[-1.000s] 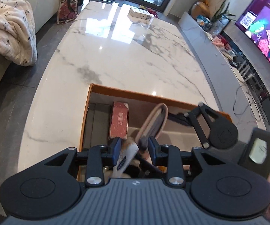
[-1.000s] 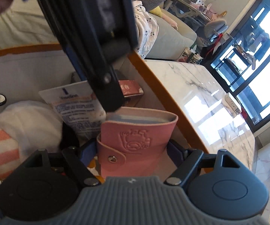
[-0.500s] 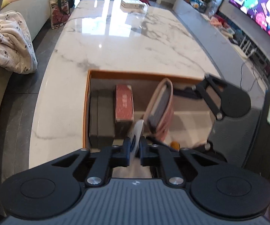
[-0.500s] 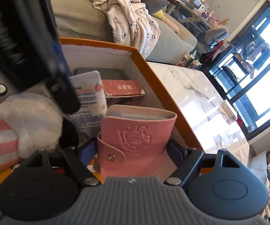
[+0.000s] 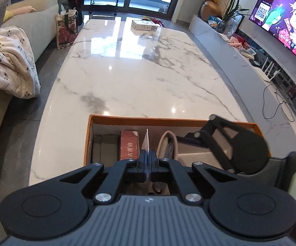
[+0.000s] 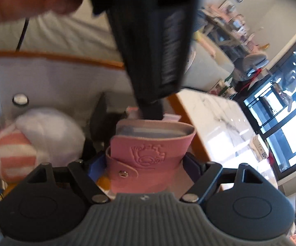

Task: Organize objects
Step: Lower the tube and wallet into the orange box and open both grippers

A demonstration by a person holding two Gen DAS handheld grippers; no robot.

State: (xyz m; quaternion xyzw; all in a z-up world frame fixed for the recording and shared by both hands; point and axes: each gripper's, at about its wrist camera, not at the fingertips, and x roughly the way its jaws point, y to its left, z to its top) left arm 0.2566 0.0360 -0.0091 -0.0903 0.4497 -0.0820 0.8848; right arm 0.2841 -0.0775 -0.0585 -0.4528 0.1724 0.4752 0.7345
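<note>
An orange-rimmed box (image 5: 168,120) stands at the near end of the marble table. My left gripper (image 5: 148,156) is shut on a thin white packet (image 5: 147,139), seen edge-on, held upright between a red box (image 5: 129,146) and a pink card wallet (image 5: 166,146). My right gripper (image 6: 146,162) is shut on the pink wallet (image 6: 148,153) and holds it upright inside the box (image 6: 51,56). The right gripper also shows in the left wrist view (image 5: 230,143). The left gripper body (image 6: 152,41) hangs blurred over the wallet in the right wrist view.
A dark case (image 5: 104,147) lies at the box's left wall. A white and pink striped soft item (image 6: 35,141) fills the box's other end. A white carton (image 5: 145,25) sits at the table's far end. A sofa with a blanket (image 5: 8,61) runs along the left.
My left gripper closed on the white packet, turned it upright and edge-on, and shifted it in beside the red box. The right gripper kept hold of the pink wallet.
</note>
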